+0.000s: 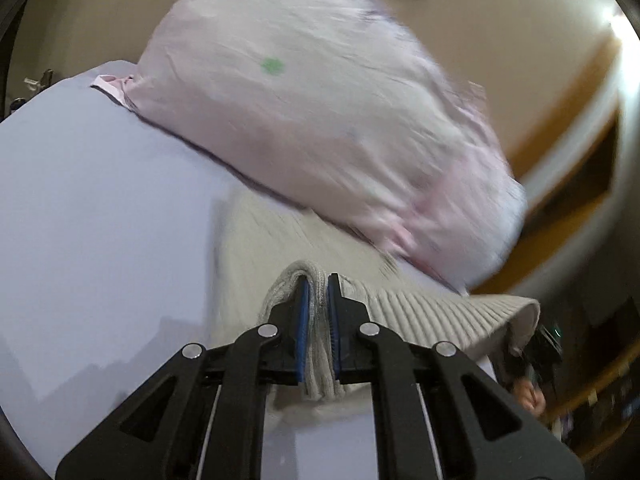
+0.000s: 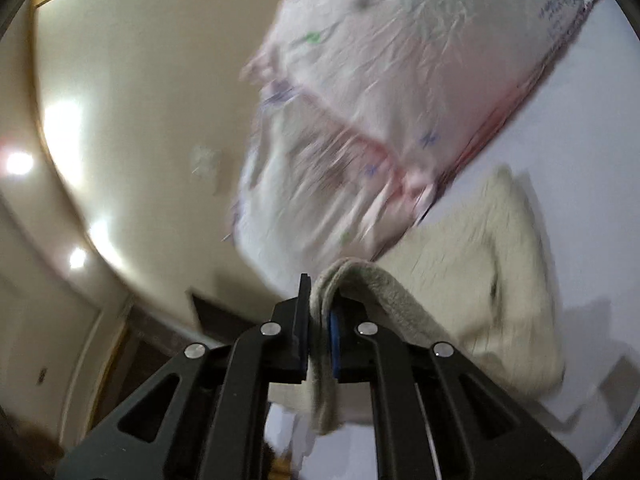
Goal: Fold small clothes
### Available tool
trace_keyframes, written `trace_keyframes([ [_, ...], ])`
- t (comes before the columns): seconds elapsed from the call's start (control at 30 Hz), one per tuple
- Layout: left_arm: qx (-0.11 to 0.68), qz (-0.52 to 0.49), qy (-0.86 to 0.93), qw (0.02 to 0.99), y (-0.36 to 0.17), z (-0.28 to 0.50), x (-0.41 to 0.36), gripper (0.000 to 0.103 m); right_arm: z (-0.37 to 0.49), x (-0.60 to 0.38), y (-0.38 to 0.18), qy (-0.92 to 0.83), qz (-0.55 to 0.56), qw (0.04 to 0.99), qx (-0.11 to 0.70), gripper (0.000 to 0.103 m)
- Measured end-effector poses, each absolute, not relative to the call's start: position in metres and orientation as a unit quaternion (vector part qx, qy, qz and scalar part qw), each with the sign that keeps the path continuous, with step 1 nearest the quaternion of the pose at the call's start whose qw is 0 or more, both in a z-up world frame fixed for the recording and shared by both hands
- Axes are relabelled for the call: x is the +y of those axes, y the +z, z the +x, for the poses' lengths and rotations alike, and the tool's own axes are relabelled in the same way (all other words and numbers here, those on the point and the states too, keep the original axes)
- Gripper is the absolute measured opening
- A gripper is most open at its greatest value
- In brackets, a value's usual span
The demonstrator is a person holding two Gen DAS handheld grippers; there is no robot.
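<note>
Ahead of both grippers, w/ its lower edge resting on the far part of the garment, sits one big pink-white pillow (image 1: 320, 120) (image 2: 380, 92), blurred, w/ small green and blue marks; it blocks most of the view fwd. Under everything is one pale lavender sheet (image 1: 88, 208) (image 2: 592, 128), spreading left of the left gripper and right of the right gripper. Beige wall and wood trim (image 1: 560, 140) lie beyond the pillow; several bright lights on the ceiling show to the left in the right wrist view. One garment only: a cream ribbed knit piece (image 1: 432, 312) (image 2: 480, 272), lying on the sheet just ahead of the tips, its near edge lifted. Two grippers. Left gripper (image 1: 318, 284): jaws nearly together, blue pads pinching a bunched fold of the knit, cloth hanging down between the fingers. Right gripper (image 2: 318, 286): jaws likewise almost closed, clamping a doubled edge of the same knit, which loops over the right fingertip and trails off to the right. In the left wrist view the right gripper appears dark and blurred at the knit's far right corner.
</note>
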State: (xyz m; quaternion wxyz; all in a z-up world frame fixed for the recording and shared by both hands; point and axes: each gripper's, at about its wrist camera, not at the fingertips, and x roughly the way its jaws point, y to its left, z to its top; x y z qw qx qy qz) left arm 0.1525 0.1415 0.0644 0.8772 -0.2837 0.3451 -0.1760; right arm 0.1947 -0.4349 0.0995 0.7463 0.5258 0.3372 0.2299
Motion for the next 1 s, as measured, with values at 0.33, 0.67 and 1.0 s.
trace_keyframes([
  [0.33,0.389,-0.387,-0.15,0.822,0.015,0.25,0.163,0.056,0.257,-0.443,0.02,0.092,0.561,0.733,0.374,0.084],
  [0.67,0.422,-0.293,-0.175,0.84,0.019,0.201,0.171,0.09,0.232,-0.429,0.042,0.168,0.499,0.782,0.332,0.087],
  [1.0,0.476,-0.337,-0.179,0.793,-0.005,0.213,0.146,0.03,0.232,-0.424,0.037,0.186,0.518,0.766,0.331,0.089],
])
